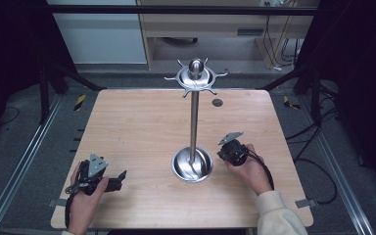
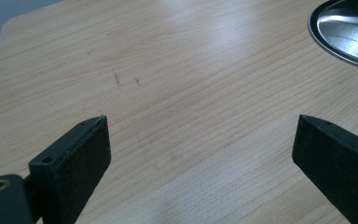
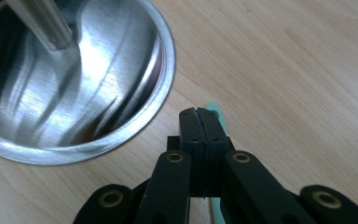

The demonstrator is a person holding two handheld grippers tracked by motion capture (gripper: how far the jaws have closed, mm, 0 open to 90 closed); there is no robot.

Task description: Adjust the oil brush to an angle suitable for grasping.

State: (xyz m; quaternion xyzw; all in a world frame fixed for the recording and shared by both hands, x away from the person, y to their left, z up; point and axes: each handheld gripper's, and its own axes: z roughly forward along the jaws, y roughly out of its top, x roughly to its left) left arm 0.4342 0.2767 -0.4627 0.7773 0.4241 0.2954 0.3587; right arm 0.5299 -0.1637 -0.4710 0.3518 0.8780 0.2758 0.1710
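A steel stand rises from the middle of the table: a dished round base (image 1: pixel 192 166), a thin pole (image 1: pixel 194 122), and a top disc with several hooks (image 1: pixel 196 77). My right gripper (image 1: pixel 222 153) (image 3: pixel 198 114) is low over the wood just beside the base rim (image 3: pixel 165 88), and its jaws are pressed flush together. A thin teal strip (image 3: pixel 213 109) peeks out from under its right jaw; I cannot tell whether it is pinched. My left gripper (image 1: pixel 121 176) (image 2: pixel 200 135) rests near the front left and stands open, with bare wood between its fingers.
The wooden table (image 1: pixel 137 122) has rounded corners and a small dark disc (image 1: pixel 217 102) set in it at the back. Dark frame posts and floor cables surround it. The stand's base rim (image 2: pixel 345 49) shows at the left gripper view's top right.
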